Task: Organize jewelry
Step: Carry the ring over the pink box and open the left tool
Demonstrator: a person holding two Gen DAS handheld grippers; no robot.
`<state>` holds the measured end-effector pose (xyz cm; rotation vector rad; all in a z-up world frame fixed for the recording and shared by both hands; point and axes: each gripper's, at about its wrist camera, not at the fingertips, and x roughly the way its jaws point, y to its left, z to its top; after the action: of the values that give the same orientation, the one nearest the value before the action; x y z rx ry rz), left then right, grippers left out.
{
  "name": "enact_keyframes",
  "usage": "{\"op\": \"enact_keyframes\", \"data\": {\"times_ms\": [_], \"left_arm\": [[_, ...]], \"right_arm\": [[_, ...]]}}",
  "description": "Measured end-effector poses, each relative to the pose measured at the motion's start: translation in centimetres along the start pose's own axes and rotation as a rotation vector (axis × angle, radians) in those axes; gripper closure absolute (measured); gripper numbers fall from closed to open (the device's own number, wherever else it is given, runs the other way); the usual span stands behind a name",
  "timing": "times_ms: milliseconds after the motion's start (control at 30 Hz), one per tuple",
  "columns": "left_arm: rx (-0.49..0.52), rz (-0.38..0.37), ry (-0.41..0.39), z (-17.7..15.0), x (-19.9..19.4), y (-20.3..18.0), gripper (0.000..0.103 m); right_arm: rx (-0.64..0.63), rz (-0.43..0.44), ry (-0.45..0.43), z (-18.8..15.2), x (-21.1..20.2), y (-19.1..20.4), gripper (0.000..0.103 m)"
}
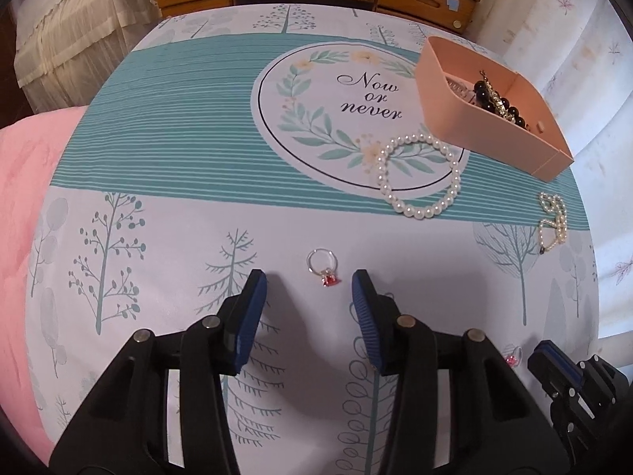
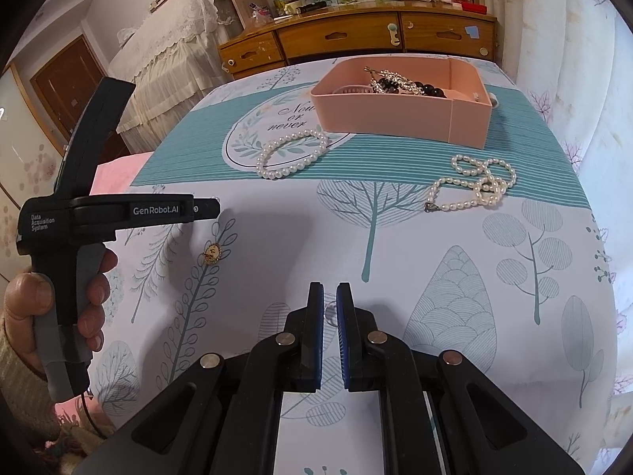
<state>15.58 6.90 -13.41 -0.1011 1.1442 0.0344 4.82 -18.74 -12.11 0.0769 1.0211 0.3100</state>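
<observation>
While left tongs [image 1: 308, 279] gape, red-stoned ring [image 1: 322, 269] lies untouched between tips, right tongs [image 2: 329, 297] pinched together

Right gripper [image 2: 329, 291] nearly closed on small clear ring [image 2: 329, 314]; pink rectangular plastic tray [image 2: 395, 118] near tablecloth's [image 2: 435, 257] far edge.
</observation>
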Motion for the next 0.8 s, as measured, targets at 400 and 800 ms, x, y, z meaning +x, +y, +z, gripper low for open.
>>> {"op": "enact_keyframes", "data": {"times_ms": [400,800], "left_arm": [[0.05,0.045,0.006,0.3,0.4,-1.6,0.092],[0.076,0.002,-0.045,0.1,-2.5,-1.7,0.097]], "right_arm": [[0.007,0.0,-0.007,-0.1,-0.3,-0.1,0.096],[0.0,0.003,-0.036,0.4,-1.4,-0.1,0.096]]}}
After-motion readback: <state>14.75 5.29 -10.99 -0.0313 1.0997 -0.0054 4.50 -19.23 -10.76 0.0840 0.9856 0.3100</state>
